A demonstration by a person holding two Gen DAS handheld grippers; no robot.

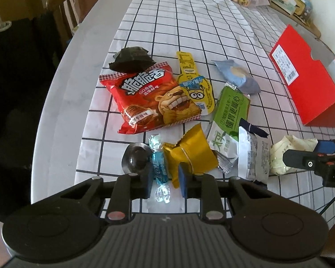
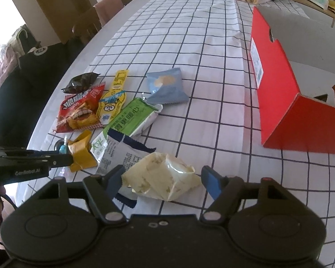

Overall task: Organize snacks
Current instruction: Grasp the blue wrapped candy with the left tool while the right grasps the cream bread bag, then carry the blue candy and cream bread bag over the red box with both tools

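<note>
I am working over the gridded tablecloth, taking the red lion chip bag as my landmark. Just nearer than it, my left gripper is pinching the blue-wrapped candy between its pads, a gold packet touching it on the right and a dark round sweet on the left. Well to the bag's right, my right gripper is standing half spread around the pale cream packet; its left finger looks to be touching, the right pad apart. The red box is lying open, far right of the bag.
</note>
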